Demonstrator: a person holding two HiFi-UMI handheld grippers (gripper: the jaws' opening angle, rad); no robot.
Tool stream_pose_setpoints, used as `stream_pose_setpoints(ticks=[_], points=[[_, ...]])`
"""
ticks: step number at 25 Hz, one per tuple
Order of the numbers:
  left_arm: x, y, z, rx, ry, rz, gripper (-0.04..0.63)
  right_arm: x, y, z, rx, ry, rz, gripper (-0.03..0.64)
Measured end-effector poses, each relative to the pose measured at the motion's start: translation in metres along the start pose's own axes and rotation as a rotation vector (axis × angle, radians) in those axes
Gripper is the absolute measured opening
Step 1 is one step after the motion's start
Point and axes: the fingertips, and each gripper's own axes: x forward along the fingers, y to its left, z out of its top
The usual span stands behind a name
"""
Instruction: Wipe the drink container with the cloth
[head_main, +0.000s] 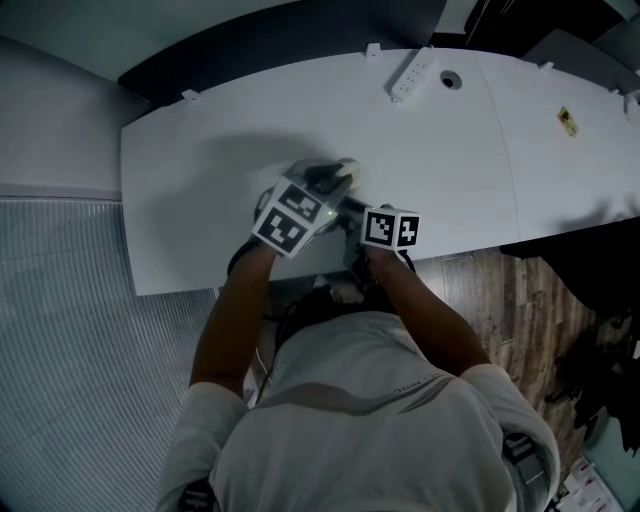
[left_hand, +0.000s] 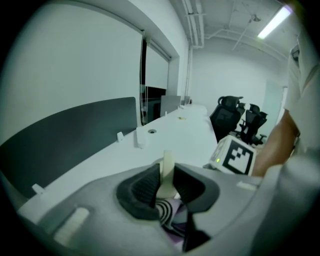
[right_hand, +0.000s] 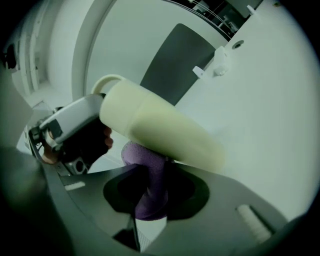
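A cream mug (right_hand: 150, 125) hangs tilted above the white table (head_main: 220, 150), near its front edge. My left gripper (left_hand: 167, 184) is shut on the mug's thin handle (left_hand: 168, 167), which stands between its dark pads. My right gripper (right_hand: 152, 186) is shut on a purple cloth (right_hand: 149, 172), and the cloth's top presses against the underside of the mug. In the head view both marker cubes sit close together, the left one (head_main: 293, 218) and the right one (head_main: 390, 228), with the mug (head_main: 335, 175) just beyond them. A patterned bit of cloth (left_hand: 167, 212) shows below the left jaws.
A white power strip (head_main: 412, 73) and a round cable hole (head_main: 450, 79) lie at the table's far edge, a yellow sticker (head_main: 567, 120) at the right. A dark partition (left_hand: 75, 130) runs behind the table. Office chairs (left_hand: 235, 115) stand farther off.
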Motion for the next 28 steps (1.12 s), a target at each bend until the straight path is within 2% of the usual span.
stream_pose_setpoints(ticks=[8,11,13,18,22,28], points=[[-0.001,0.002,-0.003,-0.029,-0.009,-0.01,0.086,0.015,-0.048,-0.024,0.038,0.08,-0.151,0.103],[-0.002,0.003,-0.001,-0.036,-0.009,-0.021,0.087,0.011,-0.045,-0.028,0.046,0.085,-0.153,0.103],[-0.001,0.003,-0.001,-0.033,-0.005,-0.02,0.087,-0.003,-0.029,-0.034,0.061,0.073,-0.116,0.103],[-0.002,0.002,-0.002,-0.031,-0.003,-0.02,0.087,-0.051,0.013,-0.037,0.104,-0.041,-0.012,0.103],[-0.002,0.002,-0.002,-0.025,0.005,-0.015,0.086,-0.081,0.022,-0.03,0.072,-0.108,-0.004,0.101],[0.001,0.002,-0.002,-0.019,0.001,-0.013,0.086,-0.108,0.028,0.019,0.165,-0.359,0.032,0.1]])
